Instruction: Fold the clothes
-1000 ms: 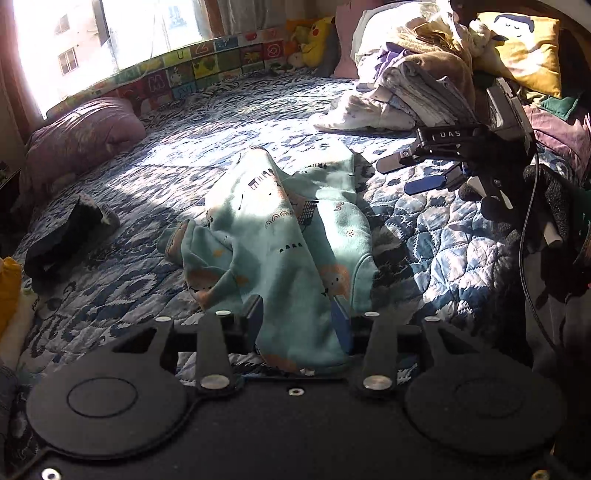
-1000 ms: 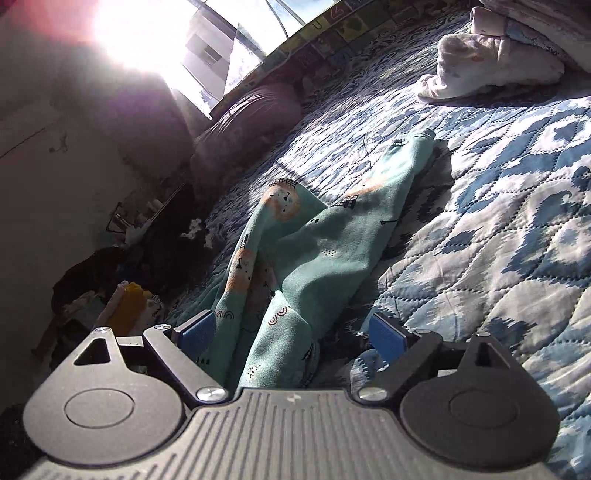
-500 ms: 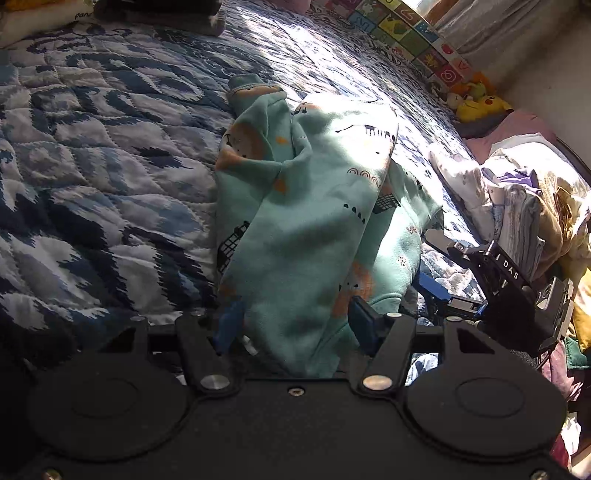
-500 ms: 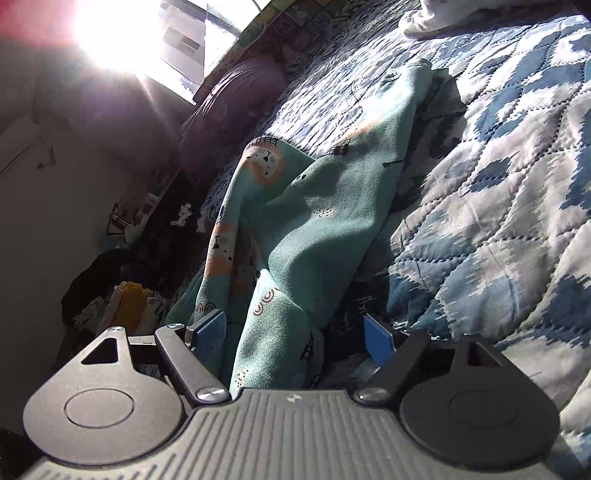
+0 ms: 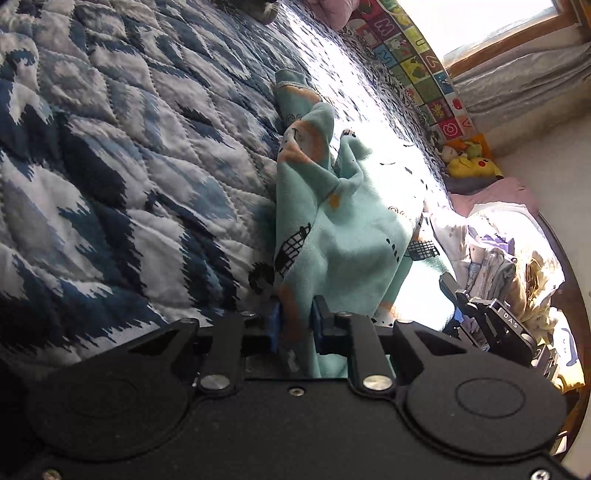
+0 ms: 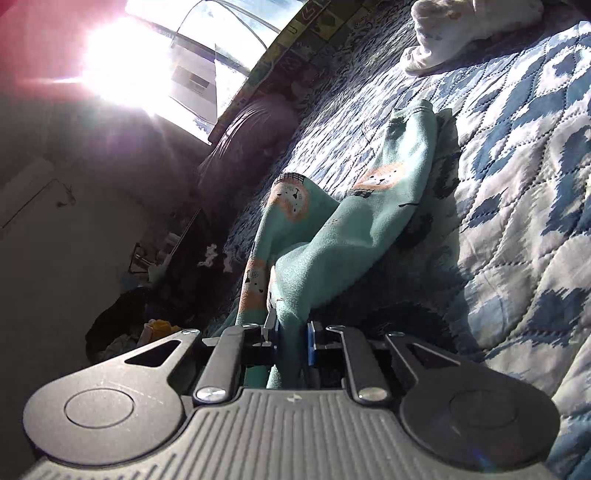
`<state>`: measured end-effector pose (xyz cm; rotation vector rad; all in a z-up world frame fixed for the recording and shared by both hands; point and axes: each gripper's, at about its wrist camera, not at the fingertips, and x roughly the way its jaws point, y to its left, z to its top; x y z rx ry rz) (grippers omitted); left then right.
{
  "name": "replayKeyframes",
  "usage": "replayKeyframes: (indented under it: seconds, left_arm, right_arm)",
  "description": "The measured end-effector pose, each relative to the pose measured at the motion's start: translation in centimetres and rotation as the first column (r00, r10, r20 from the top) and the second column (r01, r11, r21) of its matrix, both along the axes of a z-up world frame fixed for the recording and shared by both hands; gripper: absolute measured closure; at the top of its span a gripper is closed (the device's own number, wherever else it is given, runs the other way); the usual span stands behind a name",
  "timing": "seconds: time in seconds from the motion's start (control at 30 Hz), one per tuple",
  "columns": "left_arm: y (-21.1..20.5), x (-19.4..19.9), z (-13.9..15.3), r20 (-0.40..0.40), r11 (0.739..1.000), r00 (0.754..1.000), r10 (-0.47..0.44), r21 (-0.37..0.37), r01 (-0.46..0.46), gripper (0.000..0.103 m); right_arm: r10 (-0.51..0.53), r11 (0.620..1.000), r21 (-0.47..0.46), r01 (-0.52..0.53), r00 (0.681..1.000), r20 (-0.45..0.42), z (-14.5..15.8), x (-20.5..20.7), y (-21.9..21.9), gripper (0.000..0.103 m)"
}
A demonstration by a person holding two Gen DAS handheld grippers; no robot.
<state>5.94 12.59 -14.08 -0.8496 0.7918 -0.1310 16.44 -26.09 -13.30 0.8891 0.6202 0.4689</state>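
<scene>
Quilt [image 5: 110,184] blue-white, sunlit; window [image 6: 192,74] beyond; both claws pinch teal garment [image 5: 332,236].

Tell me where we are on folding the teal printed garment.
Done: both grips look set. The left gripper and the right gripper are each shut on an edge of the teal garment. In hand: it hangs bunched between them, the far end on the blue quilt. Left: spreading it flat and every fold; no crease shows yet.

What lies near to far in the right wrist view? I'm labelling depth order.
Right tongs → teal printed garment → blue patterned quilt → white clothing bundle.
</scene>
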Motion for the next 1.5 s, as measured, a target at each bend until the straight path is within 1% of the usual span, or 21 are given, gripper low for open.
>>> replayKeyframes:
  seconds: [0.1, 0.2, 0.33, 0.43, 0.47, 0.5, 0.53, 0.57, 0.6, 0.7, 0.77, 0.83, 0.87, 0.9, 0.93, 0.97, 1.03, 1.1, 1.27, 1.37, 1.5]
  left_arm:
    - [0.0, -1.1, 1.6, 0.073, 1.000, 0.997, 0.001, -0.018, 0.000, 0.091]
    - [0.1, -2.3, 2.9, 0.098, 1.000, 0.995, 0.014, -0.021, -0.012, 0.091]
    - [-0.6, -3.1, 3.8, 0.109, 1.000, 0.994, -0.003, -0.029, 0.006, 0.092]
    - [-1.0, -2.6, 3.4, 0.075, 0.999, 0.997, -0.029, -0.037, 0.032, 0.090]
    - [-1.0, -2.0, 2.9, 0.051, 0.998, 0.998, -0.036, -0.056, 0.039, 0.087]
    - [-1.0, -2.0, 2.7, 0.036, 0.998, 0.999, -0.027, -0.063, 0.030, 0.077]
    - [-1.0, -2.1, 2.5, 0.026, 0.998, 0.999, -0.021, -0.058, 0.023, 0.070]
    - [-1.1, -2.2, 2.5, 0.017, 0.999, 1.000, -0.016, -0.052, 0.017, 0.054]
    - [-1.1, -2.2, 2.3, 0.006, 0.999, 1.000, -0.019, -0.049, 0.019, 0.049]
    - [-1.2, -2.2, 1.8, -0.034, 0.999, 0.999, -0.034, -0.037, 0.033, 0.046]
    - [-1.5, -2.1, 1.2, -0.063, 0.999, 0.997, -0.044, -0.026, 0.042, 0.046]
    - [-1.9, -1.9, 0.5, -0.081, 0.998, 0.995, -0.060, -0.031, 0.057, 0.046]
    - [-2.1, -1.8, 0.1, -0.085, 0.998, 0.994, -0.063, -0.032, 0.060, 0.048]
    - [-2.3, -1.7, -0.1, -0.083, 0.997, 0.994, -0.069, -0.030, 0.066, 0.062]
    - [-2.5, -1.7, -0.2, -0.073, 0.996, 0.994, -0.080, -0.041, 0.077, 0.077]
    - [-2.6, -1.8, -0.2, -0.060, 0.995, 0.994, -0.093, -0.054, 0.089, 0.094]
    - [-2.6, -2.0, 0.3, -0.006, 0.990, 0.995, -0.099, -0.103, 0.098, 0.095]
    - [-2.3, -2.3, 1.6, 0.063, 0.983, 0.994, -0.092, -0.151, 0.101, 0.096]
    - [-1.4, -2.6, 5.5, 0.187, 0.953, 0.981, -0.048, -0.287, 0.102, 0.096]
    - [-0.7, -2.9, 8.7, 0.265, 0.927, 0.964, -0.012, -0.360, 0.110, 0.096]
    - [0.0, -3.6, 14.1, 0.378, 0.912, 0.925, 0.027, -0.388, 0.132, 0.096]
  right_arm:
    - [-0.059, 0.998, -0.005, 0.059, 0.998, 0.010, 1.6, -3.0, -1.6, 0.088]
    - [-0.104, 0.994, 0.014, 0.104, 0.994, -0.023, 1.7, -6.4, -3.3, 0.088]
    - [-0.131, 0.991, 0.003, 0.132, 0.987, -0.097, 0.2, -8.4, -4.1, 0.088]
    - [-0.138, 0.985, 0.070, 0.156, 0.969, -0.206, -2.4, -7.8, -4.9, 0.078]
    - [-0.147, 0.982, 0.081, 0.170, 0.961, -0.235, -3.1, -7.7, -5.1, 0.065]
    - [-0.157, 0.979, 0.086, 0.183, 0.956, -0.249, -3.4, -7.7, -5.3, 0.052]
    - [-0.166, 0.977, 0.090, 0.195, 0.951, -0.260, -3.6, -7.7, -5.5, 0.048]
    - [-0.174, 0.974, 0.094, 0.206, 0.947, -0.271, -3.8, -7.8, -5.7, 0.043]
    - [-0.171, 0.974, 0.099, 0.205, 0.946, -0.277, -4.0, -7.8, -5.7, 0.039]
    - [-0.130, 0.979, 0.111, 0.169, 0.946, -0.297, -4.5, -7.9, -5.0, 0.034]
    - [-0.090, 0.984, 0.119, 0.134, 0.944, -0.316, -5.1, -8.0, -4.1, 0.034]
    - [-0.076, 0.987, 0.108, 0.117, 0.942, -0.327, -5.3, -8.1, -3.5, 0.039]
    - [-0.070, 0.989, 0.101, 0.109, 0.941, -0.331, -5.4, -8.1, -3.2, 0.051]
    - [-0.064, 0.989, 0.108, 0.104, 0.944, -0.322, -5.4, -8.1, -3.0, 0.066]
    - [-0.059, 0.988, 0.119, 0.100, 0.949, -0.309, -5.3, -8.1, -3.0, 0.072]
    - [-0.053, 0.987, 0.131, 0.095, 0.954, -0.295, -5.2, -8.1, -3.0, 0.084]
    - [-0.059, 0.985, 0.142, 0.098, 0.964, -0.260, -4.3, -8.1, -3.0, 0.086]
    - [-0.069, 0.983, 0.155, 0.103, 0.976, -0.207, -2.4, -8.2, -2.9, 0.087]
    - [-0.064, 0.970, 0.226, 0.087, 0.992, -0.108, 2.7, -8.3, -2.7, 0.087]
    - [-0.037, 0.968, 0.247, 0.046, 0.998, -0.042, 6.4, -8.2, -2.8, 0.087]
    - [-0.013, 0.966, 0.260, 0.000, 0.999, 0.050, 12.0, -7.7, -3.3, 0.087]
